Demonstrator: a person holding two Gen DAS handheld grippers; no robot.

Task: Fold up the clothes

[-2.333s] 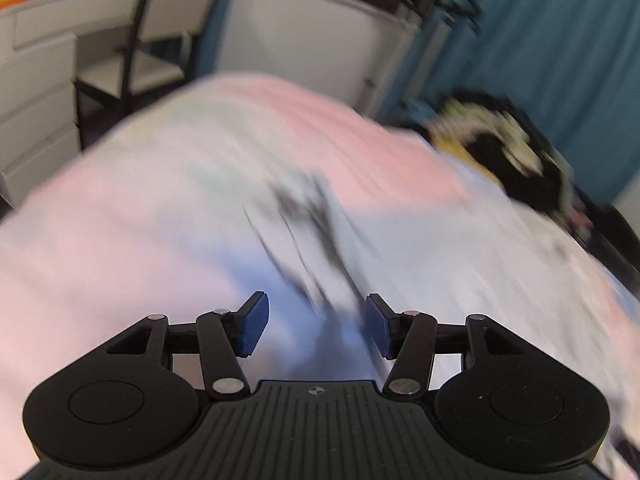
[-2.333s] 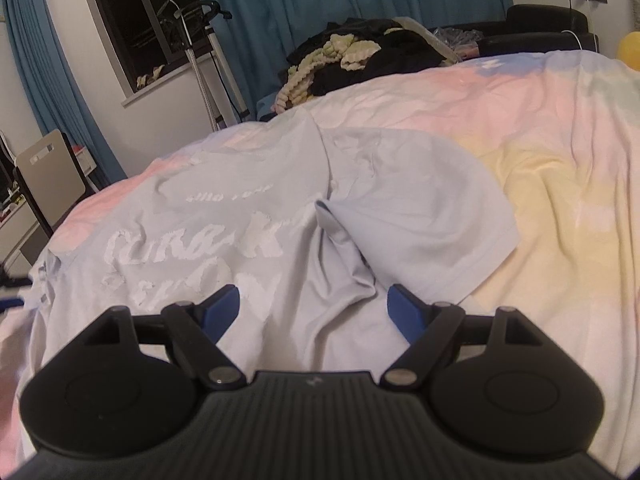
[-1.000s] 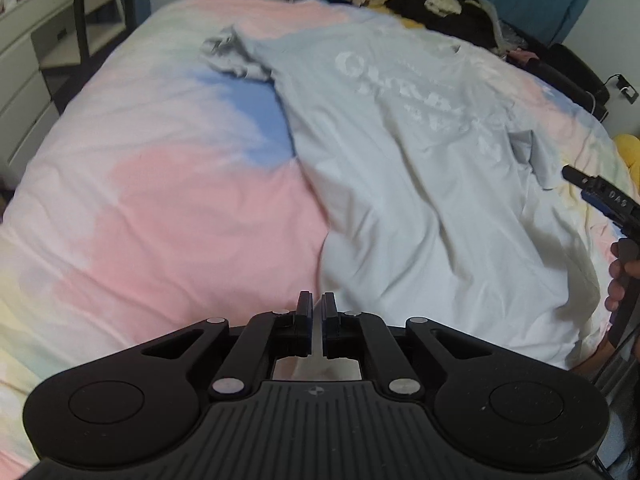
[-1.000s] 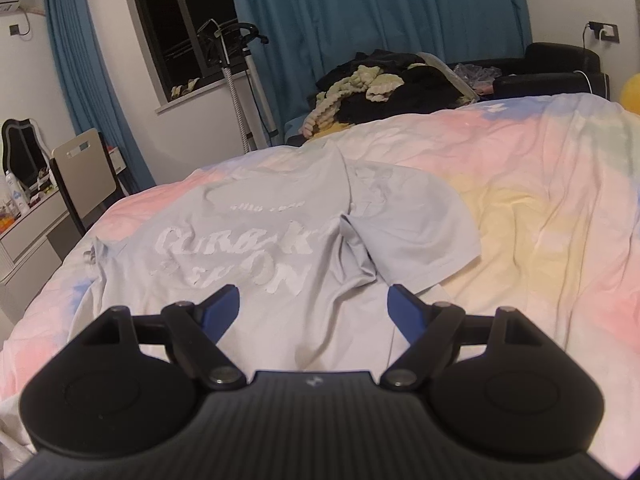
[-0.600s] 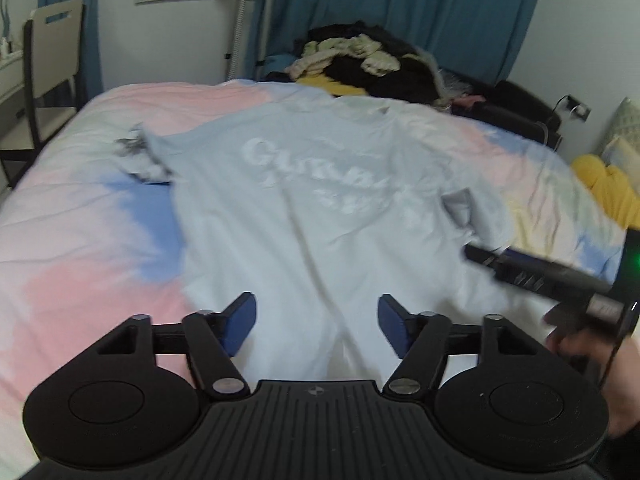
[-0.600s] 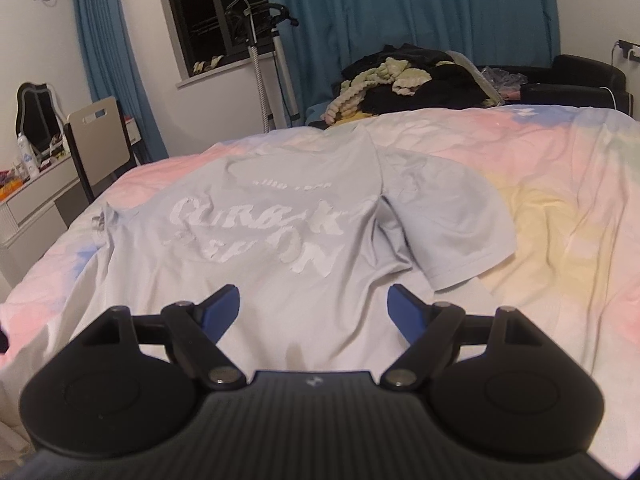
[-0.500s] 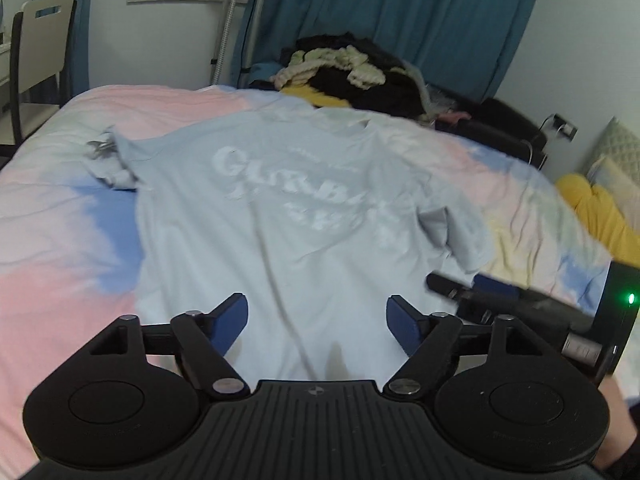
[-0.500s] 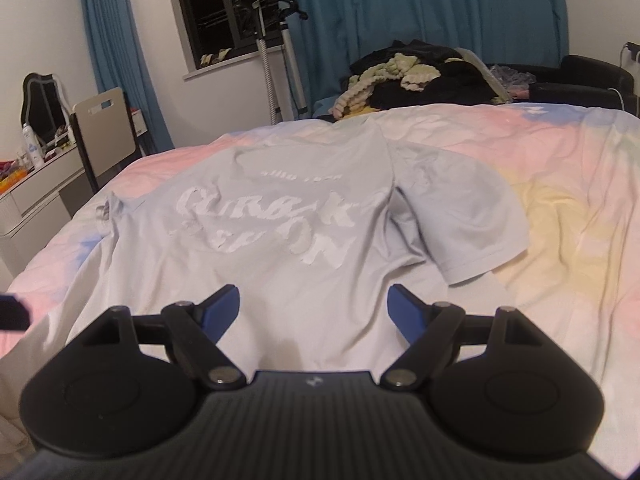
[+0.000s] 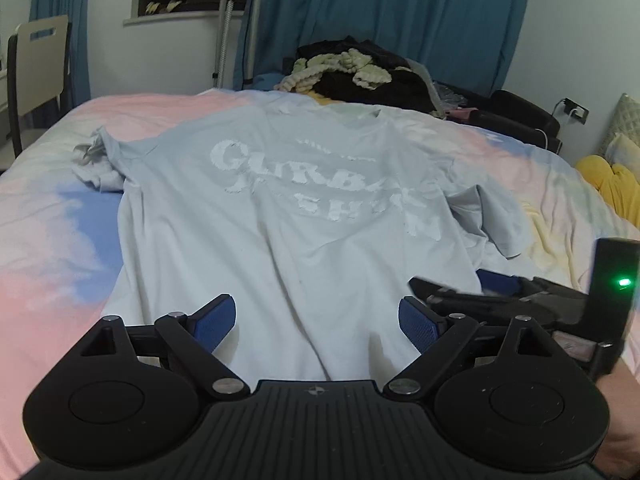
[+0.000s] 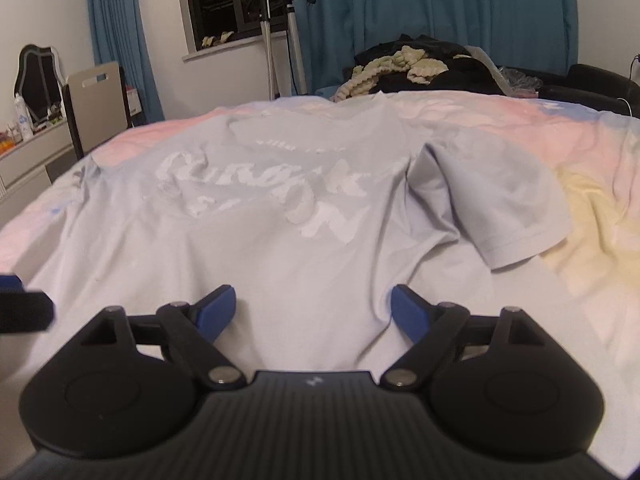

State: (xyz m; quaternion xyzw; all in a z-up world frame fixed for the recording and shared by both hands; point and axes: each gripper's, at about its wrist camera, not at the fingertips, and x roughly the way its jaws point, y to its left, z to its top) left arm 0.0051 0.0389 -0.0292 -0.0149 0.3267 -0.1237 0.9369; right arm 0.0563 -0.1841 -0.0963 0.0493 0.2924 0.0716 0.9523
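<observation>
A pale grey T-shirt (image 9: 288,216) with white lettering lies spread on the pastel bedspread (image 9: 44,216), neck at the far end, hem toward me. Its left sleeve (image 9: 96,160) is bunched and its right sleeve (image 10: 504,208) lies flat with a crease. My left gripper (image 9: 316,322) hovers over the hem, jaws opening wide, nothing between them. My right gripper (image 10: 312,312) is over the lower shirt (image 10: 256,240) too, jaws opening, empty. The right gripper's side (image 9: 520,300) shows at the right of the left wrist view. A dark tip of the left gripper (image 10: 20,308) shows at the left edge of the right wrist view.
A heap of dark and cream clothes (image 9: 352,72) sits past the bed's far edge before blue curtains (image 9: 400,16). A chair (image 9: 36,60) and white dresser (image 10: 28,152) stand at the left. A yellow pillow (image 9: 612,184) lies at the right, and a stand (image 10: 276,40) by the window.
My left gripper went from shut to wide open and swung right, over the shirt's hem beside the right gripper. My right gripper sank lower toward the shirt and spread a little wider.
</observation>
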